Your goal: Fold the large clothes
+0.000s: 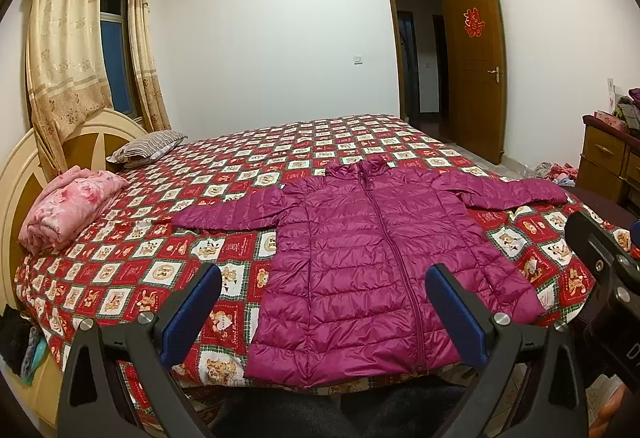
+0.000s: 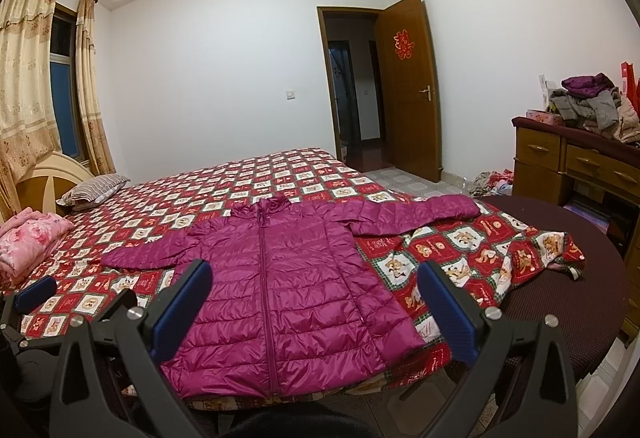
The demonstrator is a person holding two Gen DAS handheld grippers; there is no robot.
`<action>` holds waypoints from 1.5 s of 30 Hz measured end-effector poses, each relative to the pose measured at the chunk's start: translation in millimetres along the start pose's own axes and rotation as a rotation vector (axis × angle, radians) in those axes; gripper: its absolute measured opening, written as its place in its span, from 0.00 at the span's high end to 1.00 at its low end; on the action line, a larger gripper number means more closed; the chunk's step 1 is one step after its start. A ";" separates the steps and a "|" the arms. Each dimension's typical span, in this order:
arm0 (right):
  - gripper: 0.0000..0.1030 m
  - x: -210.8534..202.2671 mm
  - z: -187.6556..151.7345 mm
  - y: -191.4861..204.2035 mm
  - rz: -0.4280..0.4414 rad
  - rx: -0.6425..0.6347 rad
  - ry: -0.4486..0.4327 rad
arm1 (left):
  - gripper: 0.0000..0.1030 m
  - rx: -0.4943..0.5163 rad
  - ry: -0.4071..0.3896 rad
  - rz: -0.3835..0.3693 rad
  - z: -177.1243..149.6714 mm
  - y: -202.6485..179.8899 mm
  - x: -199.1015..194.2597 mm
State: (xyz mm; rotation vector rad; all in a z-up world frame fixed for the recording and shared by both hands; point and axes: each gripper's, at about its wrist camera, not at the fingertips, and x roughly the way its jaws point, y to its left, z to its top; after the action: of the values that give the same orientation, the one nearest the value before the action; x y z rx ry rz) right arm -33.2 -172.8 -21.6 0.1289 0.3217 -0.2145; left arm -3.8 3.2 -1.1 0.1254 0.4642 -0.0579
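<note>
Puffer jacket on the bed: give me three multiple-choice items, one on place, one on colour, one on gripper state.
1. Where does the magenta puffer jacket lie?
A. on the floor
B. spread on the checked bedspread
C. on the dresser

2. What colour is the folded blanket by the headboard?
A. pink
B. green
C. grey

3. How are the left gripper and right gripper?
A. both shut on sleeves
B. one shut
C. both open, holding nothing

Answers: B, it lies flat with its sleeves out; A, pink floral fabric; C, fingers wide apart above the hem.
</note>
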 end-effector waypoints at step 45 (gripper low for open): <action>0.12 263.0 68.0 -103.0 -0.319 0.042 0.270 | 0.01 0.037 0.190 -0.072 95.8 63.2 284.8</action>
State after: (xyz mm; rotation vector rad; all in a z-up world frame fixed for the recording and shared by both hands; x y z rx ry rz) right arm 207.2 -333.0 -52.9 0.1477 0.6072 -0.5223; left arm 298.2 45.3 -37.5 0.1515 0.6578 -0.1255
